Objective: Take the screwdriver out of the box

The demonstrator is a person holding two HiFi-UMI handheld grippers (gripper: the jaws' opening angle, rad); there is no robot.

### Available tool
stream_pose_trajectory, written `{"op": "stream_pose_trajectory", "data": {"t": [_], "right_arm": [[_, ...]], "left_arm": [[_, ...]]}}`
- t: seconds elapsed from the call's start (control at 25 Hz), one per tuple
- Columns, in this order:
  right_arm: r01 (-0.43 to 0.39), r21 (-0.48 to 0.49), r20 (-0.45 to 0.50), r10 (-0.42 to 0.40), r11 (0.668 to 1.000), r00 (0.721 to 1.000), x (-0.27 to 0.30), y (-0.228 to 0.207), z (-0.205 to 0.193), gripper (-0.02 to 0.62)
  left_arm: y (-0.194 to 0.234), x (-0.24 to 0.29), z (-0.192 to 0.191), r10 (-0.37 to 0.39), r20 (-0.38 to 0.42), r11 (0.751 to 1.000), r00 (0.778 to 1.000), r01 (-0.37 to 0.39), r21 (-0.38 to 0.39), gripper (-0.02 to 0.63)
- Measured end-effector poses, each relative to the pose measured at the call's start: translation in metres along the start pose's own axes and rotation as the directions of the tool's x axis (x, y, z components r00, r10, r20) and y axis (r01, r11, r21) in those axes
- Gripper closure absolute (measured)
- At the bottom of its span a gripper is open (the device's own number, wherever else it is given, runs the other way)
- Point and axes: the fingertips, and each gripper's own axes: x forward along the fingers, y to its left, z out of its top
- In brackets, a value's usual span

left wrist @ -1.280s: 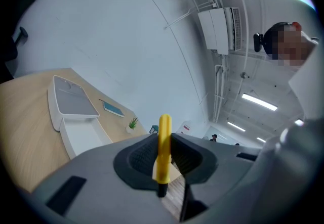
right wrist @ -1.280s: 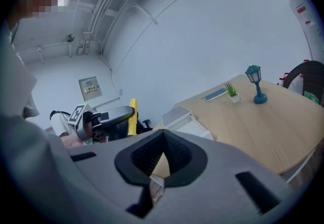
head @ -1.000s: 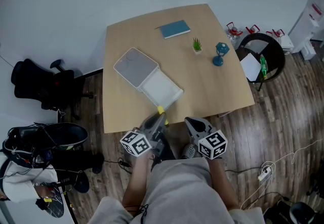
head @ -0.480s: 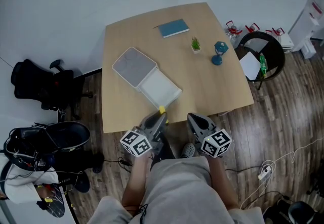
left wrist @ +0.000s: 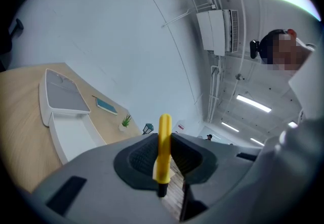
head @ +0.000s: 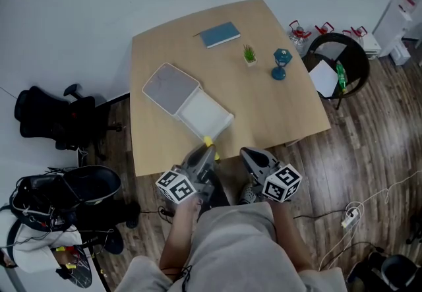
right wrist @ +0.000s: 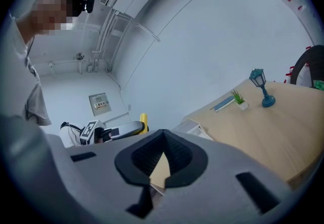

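Observation:
The white box lies open on the wooden table, its lid folded back to the upper left and its tray bare. At the table's near edge, my left gripper is shut on the yellow screwdriver. The left gripper view shows the yellow handle pinched upright between the dark pads, with the box off to the left. My right gripper hovers beside it, jaws shut and holding nothing. The right gripper view also catches the screwdriver.
A blue notebook, a small potted plant and a blue lantern figure stand at the table's far side. A black chair with papers is to the right. An office chair and a bin are to the left.
The right gripper has rolled a little in place, its marker cube turning. The left gripper has stayed put with the screwdriver in it.

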Motion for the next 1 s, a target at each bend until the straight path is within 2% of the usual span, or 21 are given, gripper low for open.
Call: {"op": "stream_pose_trajectory", "data": {"t": [0.2,0.36,0.64,1.0], "right_arm": [[0.001,-0.019,-0.010,-0.001,1.000,1.000,0.002,0.002,-0.002,0.595],[0.000,0.001,-0.023,0.000,1.000,1.000,0.004,0.002,-0.007,0.595],[-0.020,0.128,0.001,0.020,0.992,1.000,0.004,0.001,-0.005,0.595],[-0.008,0.092,-0.029,0.011,0.996,1.000,0.003,0.000,-0.011,0.595]], "left_arm": [[-0.002,0.000,-0.001,-0.001,-0.003,1.000,1.000,0.001,0.017,0.535],[-0.005,-0.003,0.000,-0.017,0.006,0.999,1.000,0.016,0.039,0.535],[0.000,-0.005,-0.001,-0.025,0.019,0.999,1.000,0.024,0.023,0.535],[-0.008,0.000,-0.004,-0.038,-0.007,0.999,0.999,0.038,0.033,0.535]]}}
